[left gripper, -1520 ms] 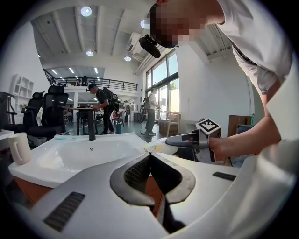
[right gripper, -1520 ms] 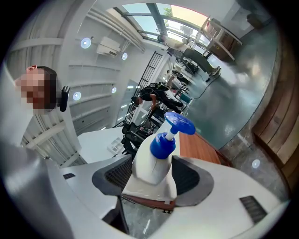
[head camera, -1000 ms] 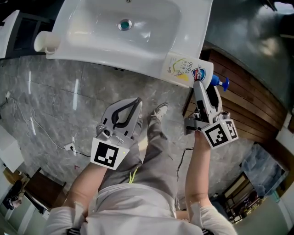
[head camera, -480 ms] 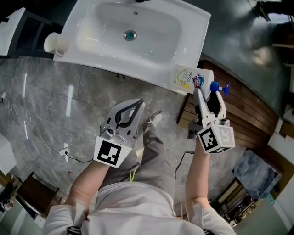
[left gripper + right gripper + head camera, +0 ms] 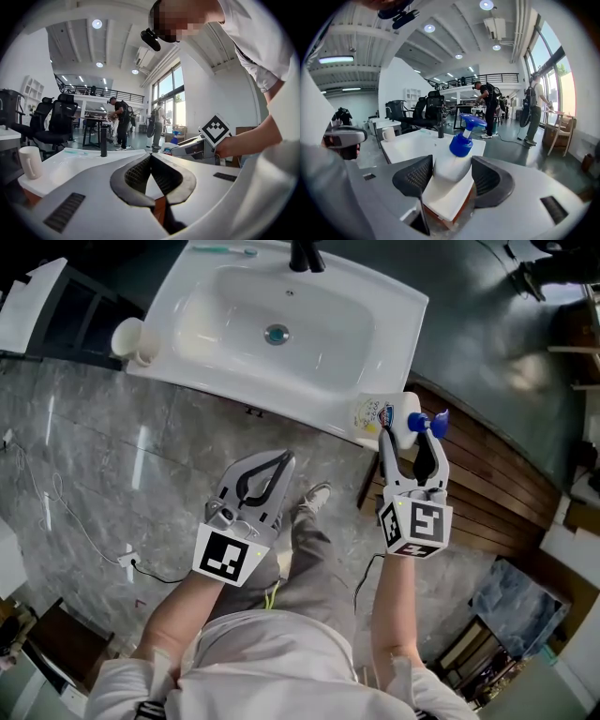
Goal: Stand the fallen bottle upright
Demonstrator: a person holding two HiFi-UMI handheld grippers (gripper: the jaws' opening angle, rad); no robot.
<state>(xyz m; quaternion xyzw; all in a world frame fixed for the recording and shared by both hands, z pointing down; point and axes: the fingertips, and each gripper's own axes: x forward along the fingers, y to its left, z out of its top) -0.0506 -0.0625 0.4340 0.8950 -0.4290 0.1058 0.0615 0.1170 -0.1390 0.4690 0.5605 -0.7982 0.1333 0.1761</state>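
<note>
The white bottle (image 5: 386, 416) with a blue pump top (image 5: 428, 421) rests on the front right corner of the white sink (image 5: 216, 352). From above it looks foreshortened, its base on the rim and its pump end raised toward me. My right gripper (image 5: 410, 439) is shut on the bottle's shoulder. In the right gripper view the bottle (image 5: 449, 168) fills the gap between both pads, with the pump (image 5: 464, 136) pointing away. My left gripper (image 5: 272, 465) hangs shut and empty over the floor in front of the sink, its tips meeting (image 5: 151, 158).
A white cup (image 5: 132, 337) stands on the sink's left rim. A black faucet (image 5: 306, 254) and a toothbrush (image 5: 225, 250) are at the back. Grey marble floor with a cable (image 5: 89, 540) lies below, and wooden boards (image 5: 497, 493) lie to the right.
The right gripper moved forward around the bottle and shut on it. The bottle, lying flat with its label up before, has tipped up by its pump end. The left gripper stayed put.
</note>
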